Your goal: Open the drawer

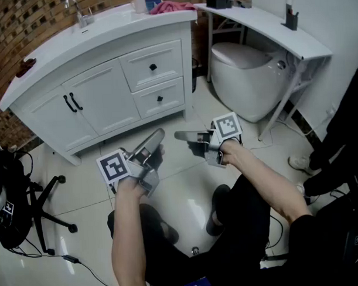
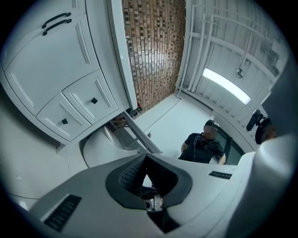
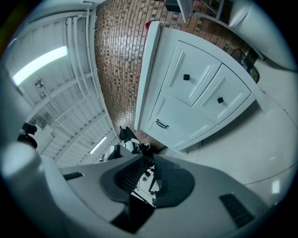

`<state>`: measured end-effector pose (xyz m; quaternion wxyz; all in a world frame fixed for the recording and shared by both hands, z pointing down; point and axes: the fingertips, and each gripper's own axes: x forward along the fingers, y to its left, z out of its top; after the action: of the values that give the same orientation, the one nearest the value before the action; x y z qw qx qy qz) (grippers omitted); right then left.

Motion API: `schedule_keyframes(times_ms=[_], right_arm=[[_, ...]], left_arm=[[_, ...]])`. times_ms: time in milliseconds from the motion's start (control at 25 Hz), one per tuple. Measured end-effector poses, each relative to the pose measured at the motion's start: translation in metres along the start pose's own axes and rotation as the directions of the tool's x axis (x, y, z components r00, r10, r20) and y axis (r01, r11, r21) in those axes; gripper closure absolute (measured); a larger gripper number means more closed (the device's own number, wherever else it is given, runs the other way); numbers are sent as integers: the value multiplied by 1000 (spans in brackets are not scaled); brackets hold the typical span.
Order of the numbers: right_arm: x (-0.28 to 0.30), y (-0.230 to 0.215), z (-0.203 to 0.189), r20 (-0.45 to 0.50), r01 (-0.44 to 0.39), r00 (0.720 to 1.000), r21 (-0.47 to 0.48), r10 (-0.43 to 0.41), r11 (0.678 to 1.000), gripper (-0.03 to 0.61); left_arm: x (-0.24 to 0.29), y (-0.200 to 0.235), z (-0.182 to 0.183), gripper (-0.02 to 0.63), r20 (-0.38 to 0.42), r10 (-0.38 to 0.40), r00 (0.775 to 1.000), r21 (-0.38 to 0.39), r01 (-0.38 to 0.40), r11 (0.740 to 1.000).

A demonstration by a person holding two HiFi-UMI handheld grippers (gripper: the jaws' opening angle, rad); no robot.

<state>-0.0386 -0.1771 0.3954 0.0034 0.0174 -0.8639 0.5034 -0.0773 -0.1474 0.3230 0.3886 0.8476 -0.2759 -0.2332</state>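
Left gripper and right gripper hovered nearest, over open floor, both clenched on nothing. Two drawers sat shut at the far cabinet's right edge, well apart from the jaws. Toilet crowded the far right, near the cabinet's end.

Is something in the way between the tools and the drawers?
No, nothing that shows. Only floor lies between the left tool, the right tool and the cabinet. The upper drawer and lower drawer are closed, with room in front to slide out.
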Motion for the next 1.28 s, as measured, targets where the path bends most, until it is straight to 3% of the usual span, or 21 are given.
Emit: schedule_keyframes(times_ms=[480, 640, 760, 920, 1080, 1280], right_arm=[[8, -65, 35, 16, 50, 999, 24, -50, 998, 489], [14, -83, 46, 31, 64, 997, 23, -64, 998, 489], [21, -95, 45, 28, 92, 995, 23, -92, 996, 489], [33, -86, 37, 22, 110, 994, 43, -111, 993, 488], [34, -68, 34, -13, 136, 991, -1, -136, 991, 489], [16, -60, 40, -6, 124, 992, -23, -124, 992, 489]], left_arm=[[-9, 42, 26, 624, 31, 80, 996, 6, -80, 997], [-14, 48, 34, 624, 37, 78, 996, 22, -79, 997], [-19, 54, 36, 624, 53, 76, 996, -9, -75, 997], [-21, 55, 42, 624, 68, 73, 995, -30, -71, 997], [-12, 54, 39, 624, 71, 60, 996, -59, -56, 997], [6, 48, 29, 624, 16, 36, 999, -37, -36, 999]])
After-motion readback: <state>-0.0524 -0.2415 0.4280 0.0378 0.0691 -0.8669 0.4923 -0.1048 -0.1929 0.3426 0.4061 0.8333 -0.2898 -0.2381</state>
